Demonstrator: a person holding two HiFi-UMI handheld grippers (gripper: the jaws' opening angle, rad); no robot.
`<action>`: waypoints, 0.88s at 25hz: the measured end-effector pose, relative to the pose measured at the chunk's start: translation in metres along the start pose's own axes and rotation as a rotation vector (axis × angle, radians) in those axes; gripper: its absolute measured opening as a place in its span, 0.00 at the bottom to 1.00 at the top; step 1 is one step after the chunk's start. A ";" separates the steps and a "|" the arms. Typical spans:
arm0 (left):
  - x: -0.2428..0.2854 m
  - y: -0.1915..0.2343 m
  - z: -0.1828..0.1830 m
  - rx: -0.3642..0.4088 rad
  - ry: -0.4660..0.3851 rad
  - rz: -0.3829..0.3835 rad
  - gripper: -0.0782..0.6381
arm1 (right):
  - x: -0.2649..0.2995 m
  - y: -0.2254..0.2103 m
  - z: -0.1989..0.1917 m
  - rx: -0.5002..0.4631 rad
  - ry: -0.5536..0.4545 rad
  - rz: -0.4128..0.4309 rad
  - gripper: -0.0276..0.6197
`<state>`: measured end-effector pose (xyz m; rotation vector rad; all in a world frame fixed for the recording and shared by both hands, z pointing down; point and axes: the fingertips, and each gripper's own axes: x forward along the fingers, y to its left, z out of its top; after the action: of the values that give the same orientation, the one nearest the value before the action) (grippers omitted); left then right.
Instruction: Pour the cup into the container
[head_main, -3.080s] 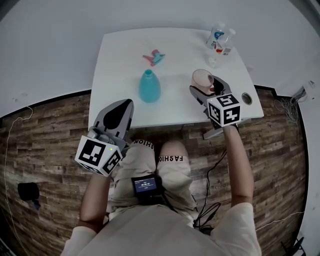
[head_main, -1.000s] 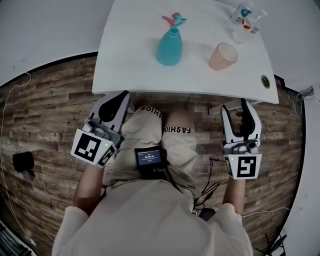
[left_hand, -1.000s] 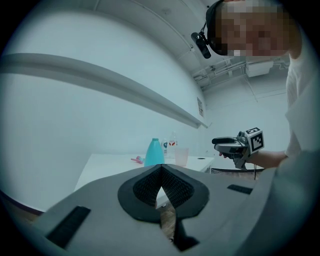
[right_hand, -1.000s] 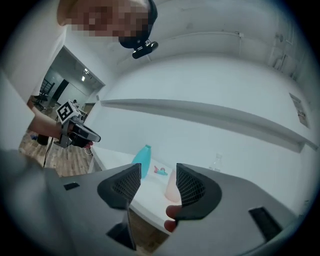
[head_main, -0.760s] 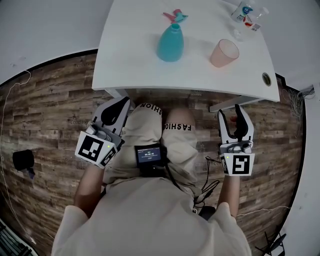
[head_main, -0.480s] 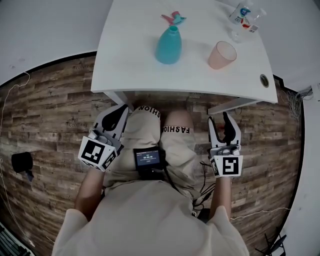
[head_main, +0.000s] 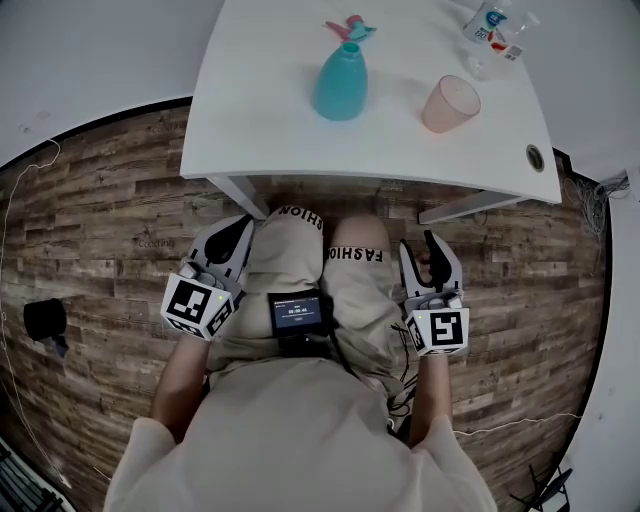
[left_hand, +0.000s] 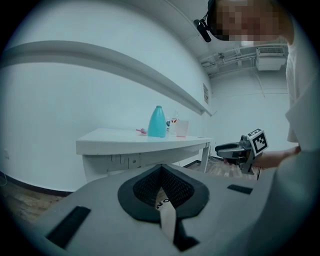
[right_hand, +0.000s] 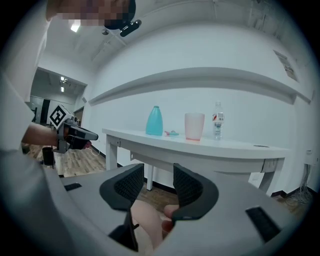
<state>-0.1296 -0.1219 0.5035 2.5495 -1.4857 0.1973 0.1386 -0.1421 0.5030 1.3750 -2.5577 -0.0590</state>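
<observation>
Both grippers have sunk away from the table (head_main: 260, 130) since the earlier frames and now hang beside the person's thighs, below its near edge. On the left, the left gripper (head_main: 238, 232) has its fingers pressed together with nothing between them, as the left gripper view confirms (left_hand: 161, 170). From it the teal container (head_main: 341, 83) stands up on the table at about 1 o'clock, well apart. The right gripper (head_main: 422, 250), which three seconds ago sat at the cup, has let it go; its fingers have just been closing and stand half spread, with nothing pinched between them in the right gripper view (right_hand: 152, 182) (the pinkish shape low behind them seems to be part of the person, not a held thing). The pink cup (head_main: 451, 103) stands upright on the table, free of both grippers, at about 3 o'clock from the container and near it, not touching. From the right fingers it lies at roughly 12 o'clock, higher and well apart, so the right hand is plainly the nearer one. The cup's long axis is vertical, which suits a sideways grip on its wall, the fingers level. Whether the cup holds anything cannot be told, so I judge the pour either done or not under way.
</observation>
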 end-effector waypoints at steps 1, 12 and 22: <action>-0.001 -0.001 -0.007 -0.008 0.008 0.002 0.12 | 0.000 0.002 -0.007 0.003 0.014 0.005 0.33; -0.003 -0.008 -0.053 -0.039 0.085 0.003 0.12 | 0.014 0.034 -0.062 0.110 0.131 0.100 0.30; 0.014 -0.026 -0.087 -0.074 0.133 -0.026 0.12 | 0.029 0.075 -0.091 0.143 0.211 0.210 0.30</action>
<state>-0.1026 -0.1015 0.5891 2.4448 -1.3839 0.2967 0.0824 -0.1176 0.6076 1.0836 -2.5491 0.2942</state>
